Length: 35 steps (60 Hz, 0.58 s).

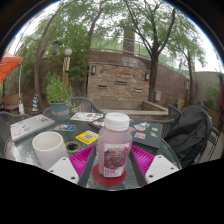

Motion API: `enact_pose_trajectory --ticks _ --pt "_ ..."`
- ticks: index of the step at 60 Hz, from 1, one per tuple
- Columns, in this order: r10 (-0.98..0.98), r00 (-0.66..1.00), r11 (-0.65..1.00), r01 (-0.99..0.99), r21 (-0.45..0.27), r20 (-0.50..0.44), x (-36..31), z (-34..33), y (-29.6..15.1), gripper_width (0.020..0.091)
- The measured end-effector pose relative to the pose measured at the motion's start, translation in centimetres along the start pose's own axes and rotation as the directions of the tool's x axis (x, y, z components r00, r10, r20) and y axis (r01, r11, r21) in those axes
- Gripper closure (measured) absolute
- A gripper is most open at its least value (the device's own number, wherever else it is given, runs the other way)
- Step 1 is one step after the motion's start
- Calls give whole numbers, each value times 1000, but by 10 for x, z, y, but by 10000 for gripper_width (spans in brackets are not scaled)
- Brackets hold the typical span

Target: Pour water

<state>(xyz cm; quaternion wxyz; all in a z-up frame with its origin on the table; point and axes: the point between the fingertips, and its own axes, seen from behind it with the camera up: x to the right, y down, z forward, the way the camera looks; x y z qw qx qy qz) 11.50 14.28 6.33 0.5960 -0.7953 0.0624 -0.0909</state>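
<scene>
One bottle (pixel 115 147) is sitting gripped between your two fingers (pixel 143 160).
You are getting ready to tip it toward the white cup (pixel 49 149).

Bottle (pixel 115 148): clear, glossy plastic body with a paper-like printed label in magenta; the cap (pixel 117 121) is smooth, pale pink plastic. Cup (pixel 48 148), left of the bottle: white, matt, smooth-walled; whether plastic or ceramic cannot be told. Gripper (pixel 113 163): the jaws carry matt magenta pads on white, smooth plastic-looking fingers (pixel 64 165). Bench (pixel 20 150): glossy, reflective top, glass-like, with flat printed cards (pixel 88 137) of paper or card lying on it. Chair (pixel 187 133), near right: black, matt, cloth-like covering. Wall (pixel 125 80), far side: rough stone masonry.
</scene>
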Motion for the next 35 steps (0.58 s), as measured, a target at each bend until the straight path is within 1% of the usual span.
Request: enact_pose_trajectory --ticks 3,7,11,16,24,31,35 --pt "10 1000 1000 -10 0 7 -4 -4 -2 354" --pt "26 1000 1000 -26 -15 13 -3 -22 -4 335" --pt "22 1000 999 -22 -36 -8 -3 -39 -2 309" --pt "5 999 999 -7 -48 -33 -4 -70 -5 305" --pt "-19 999 999 18 -32 -41 -18 -130 -10 306" --pt "-17 998 1000 16 -8 -61 -25 -183 -6 298" --pt "4 998 1000 -4 -11 -64 -31 -212 2 298"
